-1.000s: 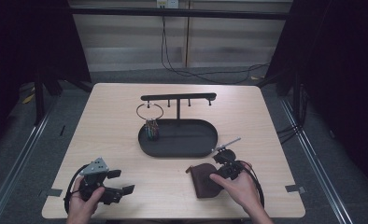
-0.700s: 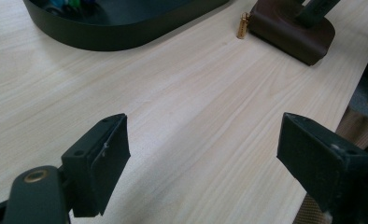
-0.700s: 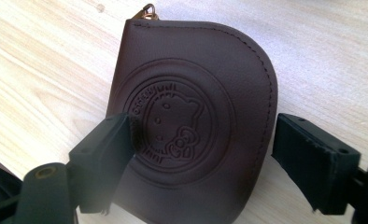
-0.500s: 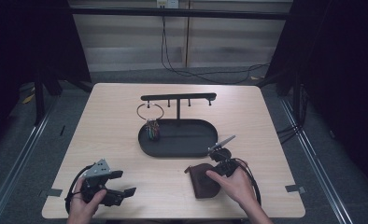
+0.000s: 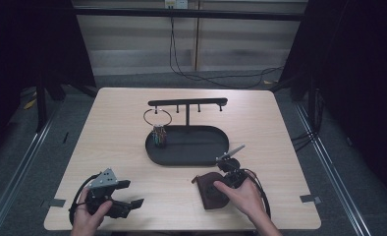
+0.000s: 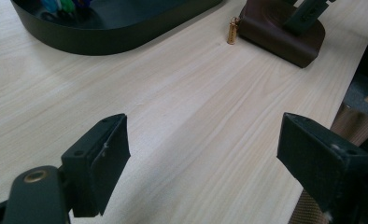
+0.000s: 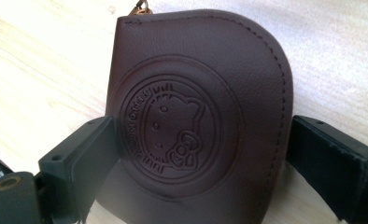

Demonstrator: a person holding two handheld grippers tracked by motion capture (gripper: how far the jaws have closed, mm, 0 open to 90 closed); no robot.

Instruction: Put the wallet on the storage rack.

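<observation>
**Two grippers at the bench, a leather pouch between one pair of fingers**

Two hand-held grippers sit at the near edge of a pale wooden bench (image 5: 118,123), each grasped by one of a person's hands. At the near left, the left gripper (image 5: 127,194) rests low over bare wood, its fingers (image 6: 98,163) spread wide apart with nothing between them.

At the near right, the right gripper (image 5: 212,189) points back toward the person's side and straddles a dark brown leather pouch (image 5: 212,194). Seen along that gripper, the pouch (image 7: 196,121) lies flat on the bench, stamped with a round cartoon emblem, a stitched seam running around its curved edge. The fingers (image 7: 84,158) stand either side of it; they have just been opening, and whether the pads press on the leather cannot be told. A small brass-coloured zip pull (image 6: 232,31) lies on the wood at the pouch's corner.

Just beyond the pouch, toward the middle of the bench, lies a black oval tray (image 5: 201,155). A bundle of coloured keys (image 5: 159,135) stands in its left end, hanging from a metal ring (image 5: 157,117). A black rack (image 5: 187,102) with short pegs rises from the tray's far side on a single post, and the ring hangs from its left end.
</observation>
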